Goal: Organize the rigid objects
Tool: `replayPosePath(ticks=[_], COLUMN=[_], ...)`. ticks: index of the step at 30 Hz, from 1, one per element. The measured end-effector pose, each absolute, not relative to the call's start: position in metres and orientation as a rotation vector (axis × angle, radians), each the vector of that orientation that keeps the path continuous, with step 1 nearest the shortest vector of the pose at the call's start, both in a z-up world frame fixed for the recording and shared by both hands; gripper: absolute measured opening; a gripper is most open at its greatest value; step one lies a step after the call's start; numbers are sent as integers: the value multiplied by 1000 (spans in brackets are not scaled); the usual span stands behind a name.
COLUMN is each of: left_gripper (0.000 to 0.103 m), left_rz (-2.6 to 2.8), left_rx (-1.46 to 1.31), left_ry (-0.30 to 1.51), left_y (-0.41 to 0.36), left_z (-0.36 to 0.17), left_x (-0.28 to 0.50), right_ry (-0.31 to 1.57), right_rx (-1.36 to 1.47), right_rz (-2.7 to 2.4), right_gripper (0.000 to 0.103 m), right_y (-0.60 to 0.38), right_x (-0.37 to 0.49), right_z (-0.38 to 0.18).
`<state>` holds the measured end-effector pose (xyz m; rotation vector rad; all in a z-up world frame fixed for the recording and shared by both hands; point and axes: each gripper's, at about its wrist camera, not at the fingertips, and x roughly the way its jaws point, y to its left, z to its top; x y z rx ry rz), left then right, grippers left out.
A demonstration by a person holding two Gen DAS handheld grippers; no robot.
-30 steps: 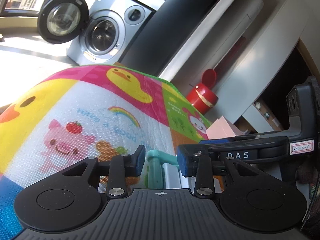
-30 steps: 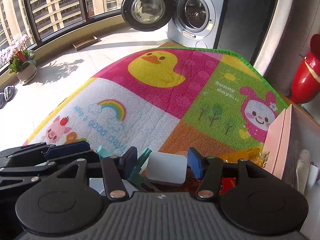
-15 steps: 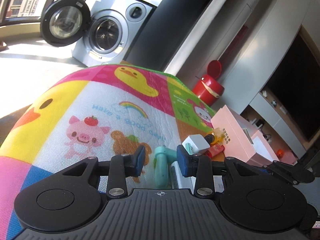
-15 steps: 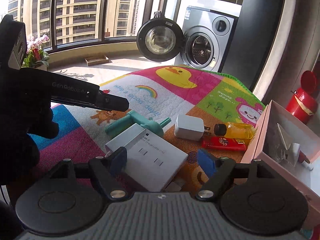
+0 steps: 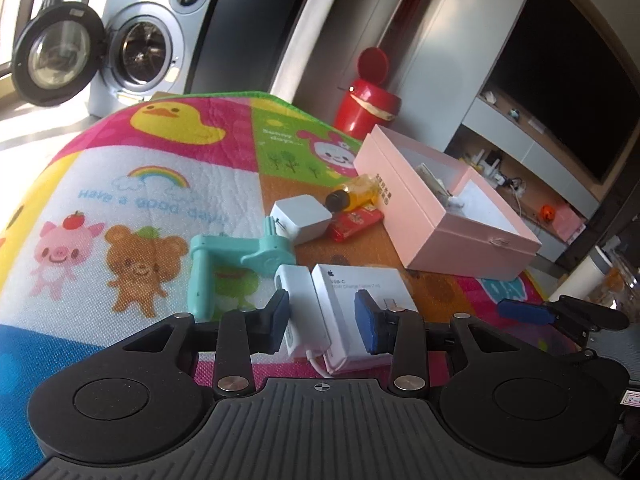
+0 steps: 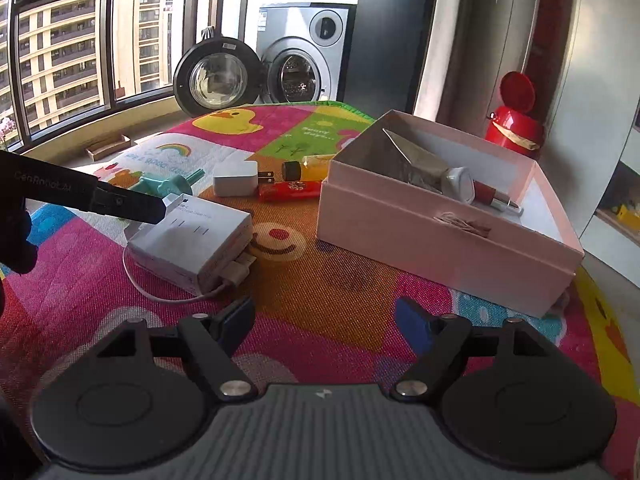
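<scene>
Over on the left wrist view: TV wall and shelves off to the right, plus the blue tip of the right gripper poking in at the edge. Right wrist view instead opens up the inside of the pink box: folded paper, a white plug-like piece, something red, none of it clear from the other side. Also caught here, window and apartment blocks outside, and the black finger of the left gripper reaching in over the white USB-C box.

Left gripper held low and level above the play mat, jaws apart, straddling the near end of the white USB-C box and the white adapter beside it; contact with either impossible to tell. Right gripper hovering over bare mat, jaws spread wide, nothing between them, white box ahead-left, pink box ahead-right.

Past the white box on the mat: teal plastic tool, white charger cube, yellow bottle, red packet touching the bottle, all just beside the pink box.
</scene>
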<state>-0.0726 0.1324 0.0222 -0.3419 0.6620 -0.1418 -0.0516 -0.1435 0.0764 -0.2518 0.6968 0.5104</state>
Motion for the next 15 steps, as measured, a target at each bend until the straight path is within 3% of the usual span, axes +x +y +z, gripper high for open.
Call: replayPosePath(ticks=[10, 15], left_gripper=[39, 39], left_rz=[-7, -11], left_rx=[-211, -205], left_ry=[638, 684], left_y=[116, 122], left_z=[30, 25], left_x=[-73, -72], right_ry=[714, 616], right_rx=[-116, -175], right_rz=[485, 669], right_gripper=[82, 82], right_y=[-169, -141], right_x=[-52, -65], right_z=[67, 89])
